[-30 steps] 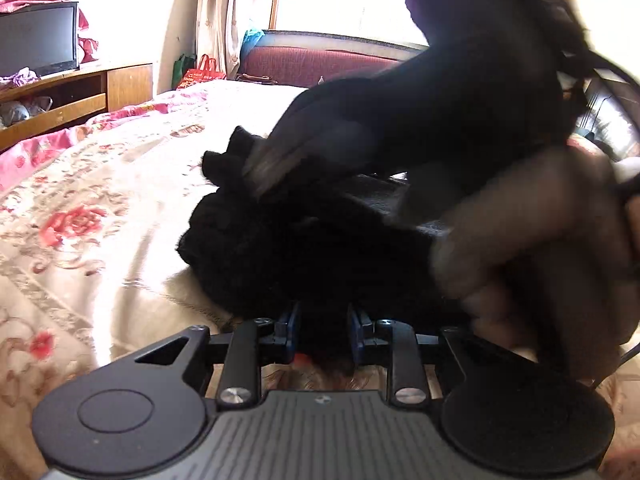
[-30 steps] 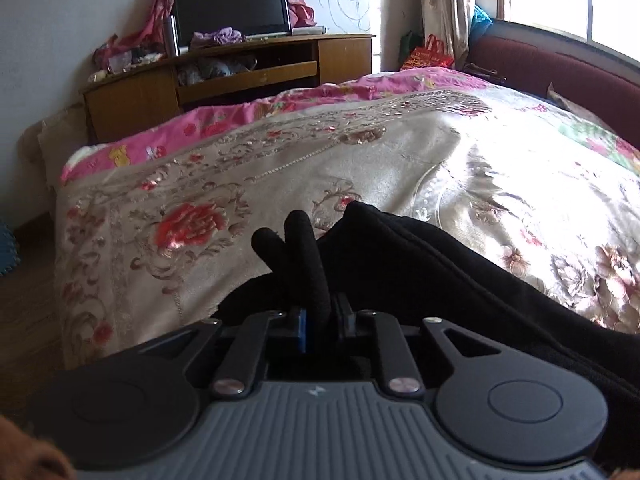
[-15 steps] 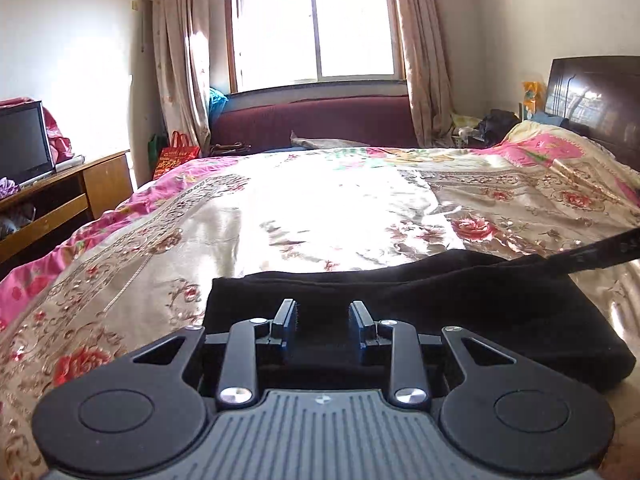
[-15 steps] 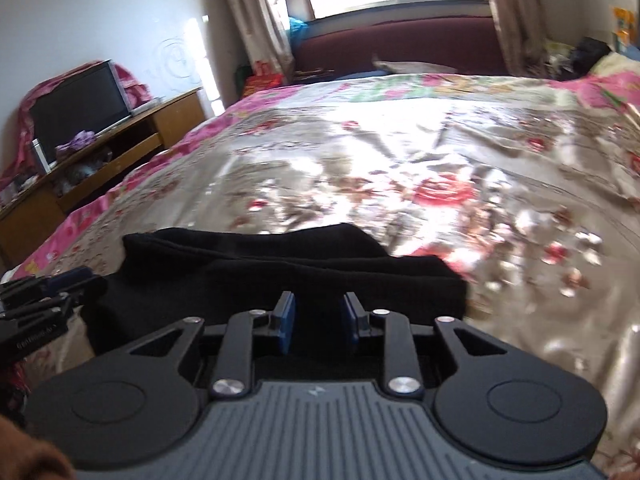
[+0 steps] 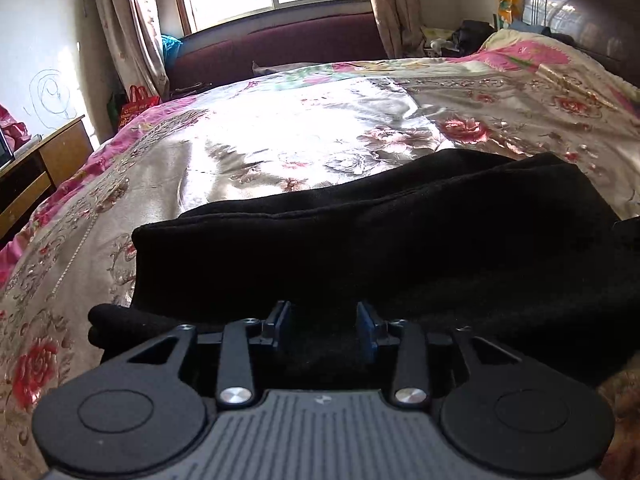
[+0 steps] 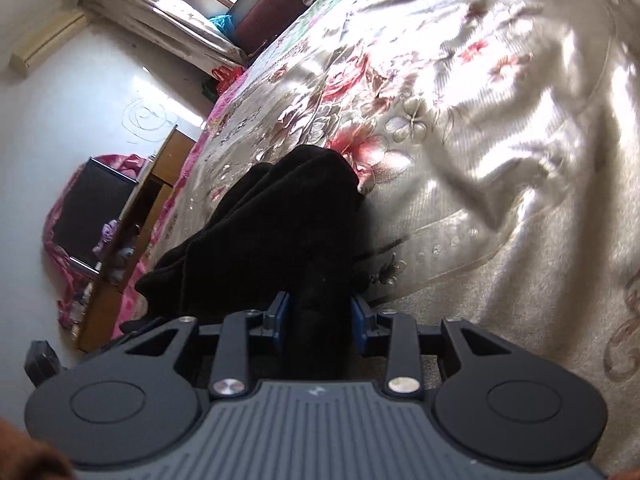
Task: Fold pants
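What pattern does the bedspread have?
Red and pink roses on shiny silver-beige bedspread, clearest in left wrist view.

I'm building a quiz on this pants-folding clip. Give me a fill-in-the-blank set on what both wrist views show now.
1. The pants are ____ in colour.
2. They lie on a bedspread printed with ____.
3. Fabric fills the gap between the fingers of the ____ gripper.
4. The left gripper has its jaws ____, over the pants.

Missing words: black; flowers; right; open

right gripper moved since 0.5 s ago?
Yes. The right gripper has rolled: the floral satin bedspread and wooden TV cabinet, level before, now slant steeply. Black fabric of the pants sits between its jaws.
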`<state>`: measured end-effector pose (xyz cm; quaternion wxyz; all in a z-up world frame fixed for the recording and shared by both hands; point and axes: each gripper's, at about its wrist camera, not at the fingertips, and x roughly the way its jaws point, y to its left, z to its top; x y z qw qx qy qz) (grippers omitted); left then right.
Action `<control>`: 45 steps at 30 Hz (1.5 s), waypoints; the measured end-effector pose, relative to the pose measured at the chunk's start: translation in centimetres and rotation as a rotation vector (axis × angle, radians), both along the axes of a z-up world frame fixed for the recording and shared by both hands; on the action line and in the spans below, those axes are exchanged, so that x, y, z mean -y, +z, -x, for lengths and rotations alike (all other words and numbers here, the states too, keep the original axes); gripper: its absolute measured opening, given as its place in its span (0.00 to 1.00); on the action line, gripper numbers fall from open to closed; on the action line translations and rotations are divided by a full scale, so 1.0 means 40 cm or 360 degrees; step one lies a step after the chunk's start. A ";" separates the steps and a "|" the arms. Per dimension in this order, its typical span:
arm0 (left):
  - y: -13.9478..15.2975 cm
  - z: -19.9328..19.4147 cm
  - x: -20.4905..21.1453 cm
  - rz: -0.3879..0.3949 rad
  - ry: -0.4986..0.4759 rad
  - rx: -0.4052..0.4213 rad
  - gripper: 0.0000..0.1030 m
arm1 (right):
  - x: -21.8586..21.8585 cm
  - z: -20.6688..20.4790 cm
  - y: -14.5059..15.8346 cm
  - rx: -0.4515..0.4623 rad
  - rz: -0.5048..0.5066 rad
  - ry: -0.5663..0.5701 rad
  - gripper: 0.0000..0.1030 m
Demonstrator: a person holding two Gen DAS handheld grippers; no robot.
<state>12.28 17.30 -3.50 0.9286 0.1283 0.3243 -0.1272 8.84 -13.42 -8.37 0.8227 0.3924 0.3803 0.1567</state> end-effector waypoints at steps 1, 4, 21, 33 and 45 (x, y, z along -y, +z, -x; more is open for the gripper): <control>0.002 -0.003 0.002 -0.0008 0.0002 -0.0002 0.50 | 0.009 -0.012 -0.018 -0.0009 -0.0093 0.0006 0.35; 0.002 -0.012 0.004 -0.0014 0.0018 -0.0003 0.50 | 0.018 -0.038 -0.057 -0.0006 -0.0301 0.0049 0.35; -0.004 -0.045 0.012 -0.0116 -0.0016 -0.0026 0.51 | -0.084 -0.121 -0.068 -0.0032 -0.0428 0.0090 0.18; 0.010 0.039 0.327 0.0061 -0.0523 -0.0149 0.45 | 0.247 0.136 0.031 -0.0131 -0.0213 -0.0332 0.13; 0.092 0.128 0.693 0.0069 -0.0993 0.0064 0.46 | 0.398 0.304 0.055 -0.0159 -0.0042 -0.0493 0.30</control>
